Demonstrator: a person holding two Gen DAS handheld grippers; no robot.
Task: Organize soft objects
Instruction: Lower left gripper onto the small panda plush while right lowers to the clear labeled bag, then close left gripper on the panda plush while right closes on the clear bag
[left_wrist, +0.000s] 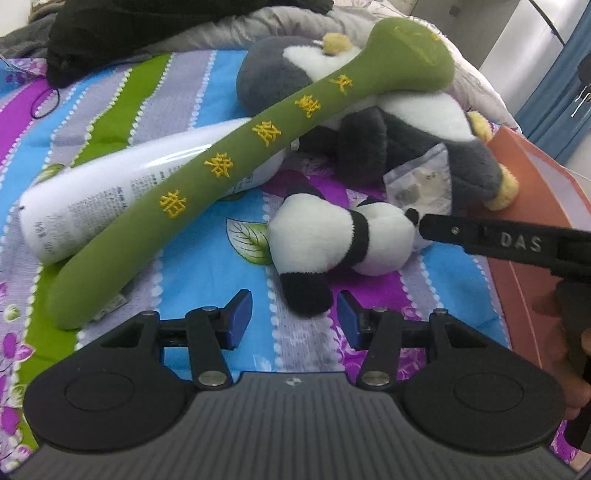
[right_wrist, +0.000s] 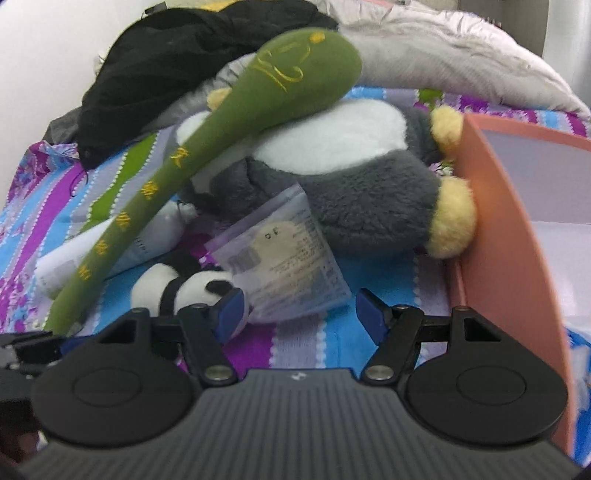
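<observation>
The left gripper (left_wrist: 294, 319) stands with its jaws spread wide and nothing between the two blue pads (left_wrist: 240, 318); just ahead of the gap lies one small panda plush (left_wrist: 332, 240), its black foot nearest the pads but not touching them. The right gripper (right_wrist: 297, 314) is likewise spread wide and holds nothing; one clear plastic packet (right_wrist: 288, 258) lies just beyond its pads (right_wrist: 231, 314), and the same panda plush (right_wrist: 184, 282) sits beside the left pad, partly behind it. In the left wrist view one black finger of the right gripper, marked DAS, reaches in from the right edge with its tip against the panda's head.

Soft toys counted: three. Besides the panda there is one long green plush stick (left_wrist: 221, 162) with yellow embroidered characters, lying slantwise with its broad head resting on one large grey-and-white plush animal (left_wrist: 388, 122) with pale yellow paws; the stick (right_wrist: 155, 188) also crosses over one white tube (left_wrist: 110, 192) printed with small text, which lies flat on the bedding. The grey plush (right_wrist: 351, 192) lies against the wall of one orange box (right_wrist: 498, 221) at the right, one yellow paw touching it.

All of it rests on one striped quilt (left_wrist: 207, 266) of blue, purple, green and lilac; farther back lie one black garment (right_wrist: 177, 66) and one grey-white duvet (right_wrist: 461, 48); a thin dark hair tie (left_wrist: 44, 105) lies on the quilt at the left.
</observation>
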